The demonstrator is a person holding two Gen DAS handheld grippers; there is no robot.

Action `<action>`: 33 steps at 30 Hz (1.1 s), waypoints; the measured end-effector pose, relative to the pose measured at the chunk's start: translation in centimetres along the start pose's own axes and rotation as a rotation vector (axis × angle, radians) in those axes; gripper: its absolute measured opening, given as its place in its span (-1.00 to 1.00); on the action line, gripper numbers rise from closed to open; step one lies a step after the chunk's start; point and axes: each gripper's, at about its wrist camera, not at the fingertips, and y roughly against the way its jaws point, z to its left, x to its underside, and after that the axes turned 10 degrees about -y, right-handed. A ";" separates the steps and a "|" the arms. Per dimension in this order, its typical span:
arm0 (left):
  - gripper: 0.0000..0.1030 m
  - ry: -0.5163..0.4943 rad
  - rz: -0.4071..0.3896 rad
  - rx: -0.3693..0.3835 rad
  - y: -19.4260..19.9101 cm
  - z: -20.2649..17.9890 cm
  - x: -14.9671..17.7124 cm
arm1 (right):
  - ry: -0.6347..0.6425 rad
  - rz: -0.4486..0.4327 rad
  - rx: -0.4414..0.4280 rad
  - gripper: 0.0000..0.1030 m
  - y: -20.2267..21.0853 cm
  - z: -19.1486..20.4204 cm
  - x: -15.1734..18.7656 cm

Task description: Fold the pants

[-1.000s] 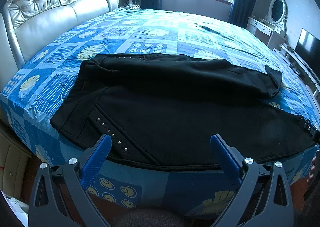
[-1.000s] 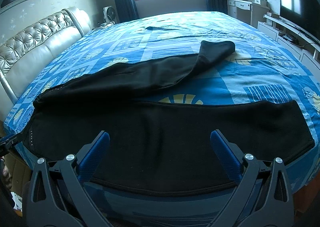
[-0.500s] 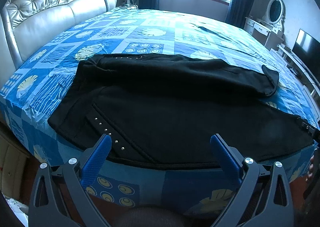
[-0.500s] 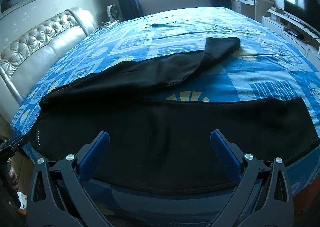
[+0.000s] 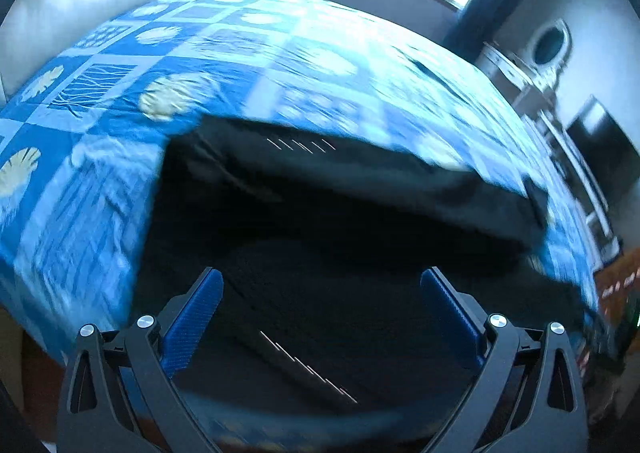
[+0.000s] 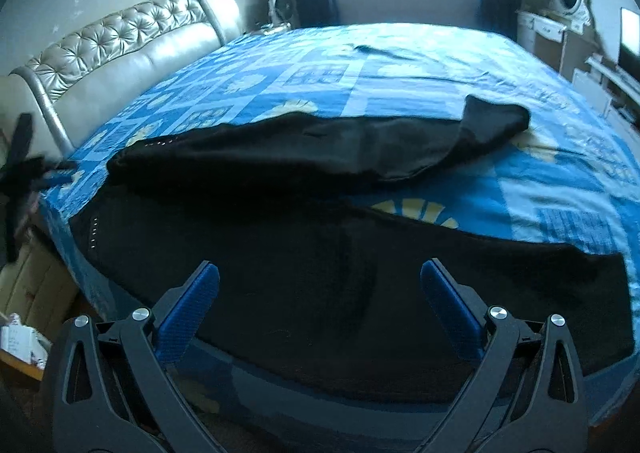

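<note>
Both my grippers spread wide, holding nothing.
I see the black pants (image 6: pixel 304 253) lying along the bed's (image 6: pixel 400 73) near edge; left gripper (image 5: pixel 320 313) and right gripper (image 6: pixel 320 305) hover above them.

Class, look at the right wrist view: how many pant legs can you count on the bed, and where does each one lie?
2. The near leg lies flat along the bed's front edge, just past the open right gripper. The far leg lies behind it, its cuff turned up at the right.
</note>
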 end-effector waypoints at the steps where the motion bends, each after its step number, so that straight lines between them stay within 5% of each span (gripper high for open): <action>1: 0.92 0.017 -0.001 0.019 -0.5 1.7 -0.9 | 0.001 0.008 -0.006 0.96 -0.3 0.1 0.0; 6: 0.92 0.181 0.036 0.061 -5.6 11.7 -4.8 | 0.039 0.033 -0.008 0.96 -1.3 1.3 0.0; 11: 0.92 0.314 0.137 0.230 -11.0 16.7 -5.4 | 0.066 0.068 -0.019 0.96 -2.7 2.3 -0.4; 18: 0.92 0.307 0.121 0.318 -12.9 17.1 -7.8 | 0.065 0.091 -0.064 0.96 -5.8 3.4 -1.9; 25: 0.86 0.214 0.094 0.254 -14.1 15.2 -9.5 | 0.024 0.119 -0.188 0.96 -9.4 4.2 -5.7; 26: 0.42 0.195 0.102 0.222 -14.3 14.7 -9.6 | 0.020 0.113 -0.205 0.96 -9.8 4.2 -6.8; 27: -0.23 0.179 0.126 0.187 -14.9 14.5 -9.8 | 0.027 0.106 -0.222 0.96 -10.2 4.4 -8.1; 28: -0.33 0.171 0.174 0.125 -15.6 14.2 -9.7 | 0.038 0.103 -0.238 0.96 -10.7 4.6 -9.3; 33: -0.35 0.128 0.196 0.092 -15.9 13.8 -10.1 | 0.080 0.122 -0.359 0.96 -15.6 5.5 -17.9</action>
